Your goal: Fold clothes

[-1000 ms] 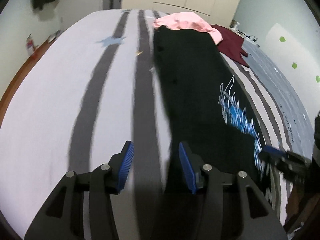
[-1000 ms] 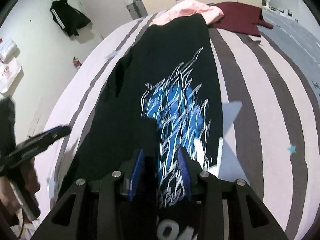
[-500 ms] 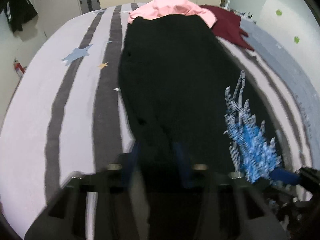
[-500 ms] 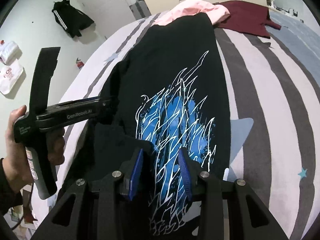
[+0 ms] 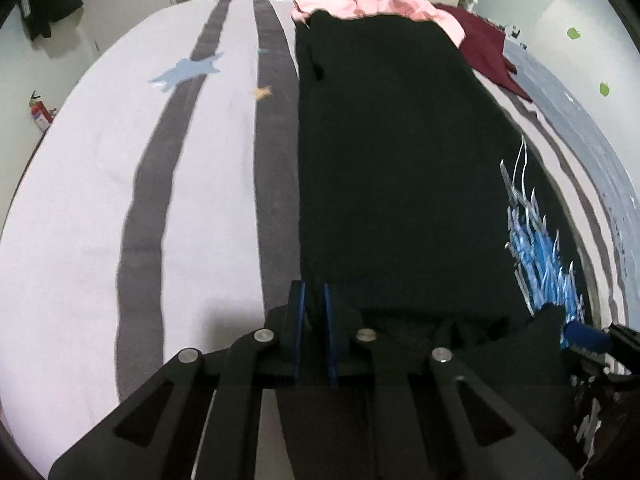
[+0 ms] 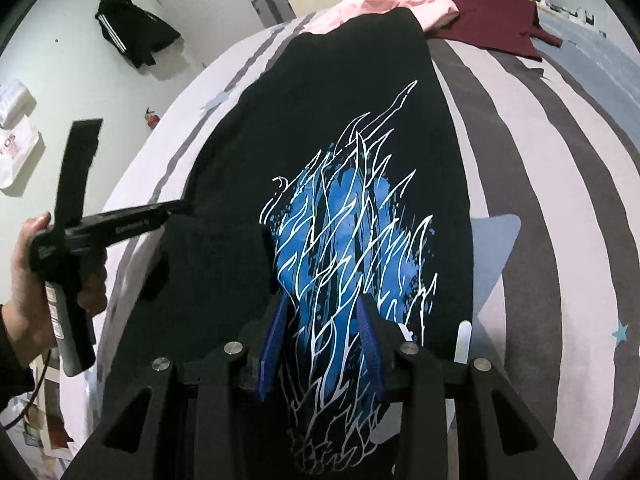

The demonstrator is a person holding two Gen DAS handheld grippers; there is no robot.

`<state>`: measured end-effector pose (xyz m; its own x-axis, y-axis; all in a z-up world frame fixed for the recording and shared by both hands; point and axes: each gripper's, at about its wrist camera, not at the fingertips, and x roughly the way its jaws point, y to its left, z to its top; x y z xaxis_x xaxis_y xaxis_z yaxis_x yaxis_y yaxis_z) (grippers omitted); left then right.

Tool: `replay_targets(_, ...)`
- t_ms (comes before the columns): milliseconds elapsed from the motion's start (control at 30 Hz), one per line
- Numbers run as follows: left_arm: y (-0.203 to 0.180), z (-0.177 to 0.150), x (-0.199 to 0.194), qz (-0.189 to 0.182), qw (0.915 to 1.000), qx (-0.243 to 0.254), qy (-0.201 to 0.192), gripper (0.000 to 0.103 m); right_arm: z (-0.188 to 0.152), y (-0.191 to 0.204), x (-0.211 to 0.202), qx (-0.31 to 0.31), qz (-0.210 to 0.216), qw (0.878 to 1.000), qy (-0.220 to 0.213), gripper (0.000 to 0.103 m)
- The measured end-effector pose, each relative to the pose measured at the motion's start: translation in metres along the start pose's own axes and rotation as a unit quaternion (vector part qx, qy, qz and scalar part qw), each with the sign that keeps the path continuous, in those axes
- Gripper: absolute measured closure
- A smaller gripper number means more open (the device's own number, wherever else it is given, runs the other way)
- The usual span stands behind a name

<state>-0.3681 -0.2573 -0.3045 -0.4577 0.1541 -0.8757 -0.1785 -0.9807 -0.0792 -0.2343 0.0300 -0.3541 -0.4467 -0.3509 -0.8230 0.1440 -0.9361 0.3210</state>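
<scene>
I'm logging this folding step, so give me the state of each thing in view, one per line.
Black shirt: laid lengthwise on the bed, near end bunched, print up.
Left gripper: shut on the shirt's near left edge.
Right gripper: shut on the printed near end.
Pink garment: crumpled, partly under the shirt's far end.
Maroon garment: spread flat, unfolded.
Bed: covered by a striped sheet.

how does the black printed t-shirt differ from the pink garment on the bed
The black t-shirt with the blue and white print lies stretched long down the striped bedspread; the pink garment sits bunched at the far end. The black t-shirt's near end is pinched in both grippers' jaws, while nothing touches the pink garment. The black t-shirt's far end overlaps the pink garment. Both rest on the same bed.
</scene>
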Motion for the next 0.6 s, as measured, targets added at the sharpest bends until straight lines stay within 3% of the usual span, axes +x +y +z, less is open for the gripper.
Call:
replay_targets(133,0.005,-0.006,-0.032,0.024,0.9990,-0.014,-0.035,0.086,0.003,-0.002,-0.013,0.003,-0.008,1.000,-0.018,0.070)
replay_targets(300,-0.017,-0.028,-0.052,-0.032,0.9985,0.030,-0.034,0.086,0.006,0.010,-0.025,-0.007,0.025,0.999,-0.034,0.070)
replay_targets(400,-0.041,-0.041,-0.051,-0.048,0.9962,0.069,-0.023,0.086,0.004,0.026,-0.023,-0.026,0.045,0.998,-0.030,0.070)
replay_targets(467,-0.050,-0.048,-0.041,-0.035,0.9961,0.080,-0.016,0.086,0.004,0.035,-0.018,-0.039,0.050,0.998,-0.021,0.070)
replay_targets(600,-0.035,-0.050,-0.015,-0.015,0.9984,0.054,-0.004,0.087,-0.003,0.038,0.003,-0.043,0.027,0.999,0.005,0.070)
